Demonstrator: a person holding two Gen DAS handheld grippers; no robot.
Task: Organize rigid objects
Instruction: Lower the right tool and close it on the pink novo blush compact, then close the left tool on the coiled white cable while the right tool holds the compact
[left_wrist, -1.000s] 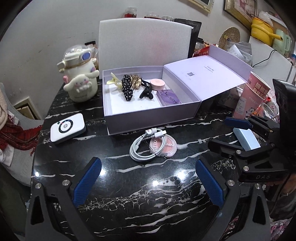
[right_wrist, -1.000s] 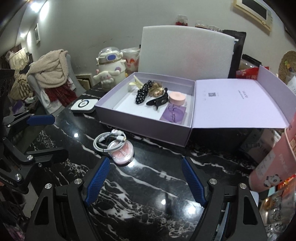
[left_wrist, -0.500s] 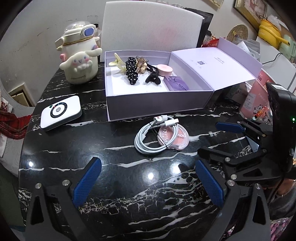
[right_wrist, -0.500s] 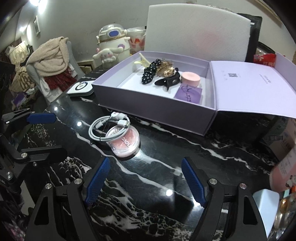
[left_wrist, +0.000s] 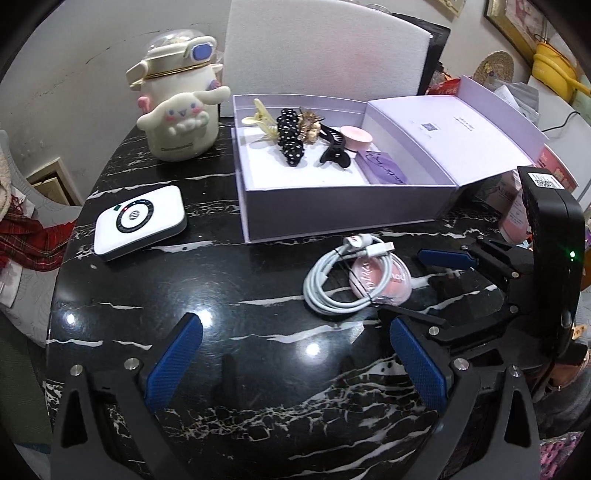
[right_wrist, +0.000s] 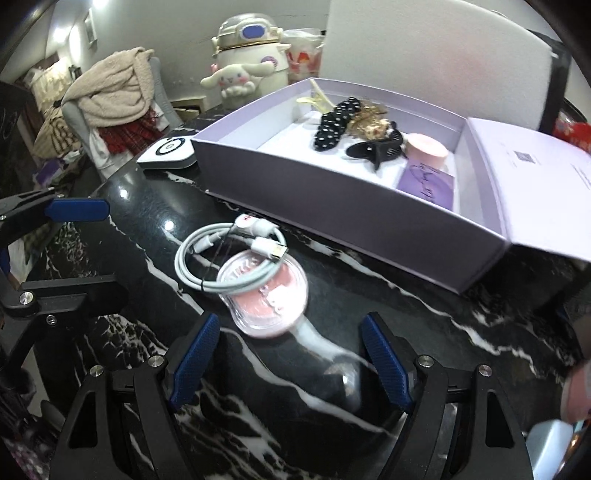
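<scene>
1. Our right gripper (right_wrist: 288, 363) stands wide and empty, tilted down at the pink compact (right_wrist: 267, 301), which lies on the black marble table (right_wrist: 424, 306) just ahead of the fingertips. We judge this to be the approach for a pick; the compact is not yet between the pads.

2. The coiled white cable (right_wrist: 225, 254) lies partly over the compact's far edge, at about 11 o'clock from it. We should come in low from the near side, at 6 o'clock, and close on the compact's rim across its width, so the pads (right_wrist: 195, 350) clear the cable. A straight lift will likely drag the coil, so we should slide the compact out toward us first.

3. The compact looks hard, smooth and shallow: the grip wants to be square, or it may squirt out.

4. Our left gripper (left_wrist: 295, 363) is also wide and empty, hovering over bare table with the cable at 1 o'clock. It could pin or take the coil.

5. The open lilac box (right_wrist: 332, 206) sits at 12 o'clock, already holding hair clips (right_wrist: 336, 125), a pink round case (right_wrist: 424, 147) and a purple packet (right_wrist: 428, 184). Its near wall must be cleared when we carry over; free floor shows at its left half.

6. A white power bank (left_wrist: 140, 221) waits at 10 o'clock in the left view, a plush-covered jar (left_wrist: 177, 110) beyond it.
</scene>
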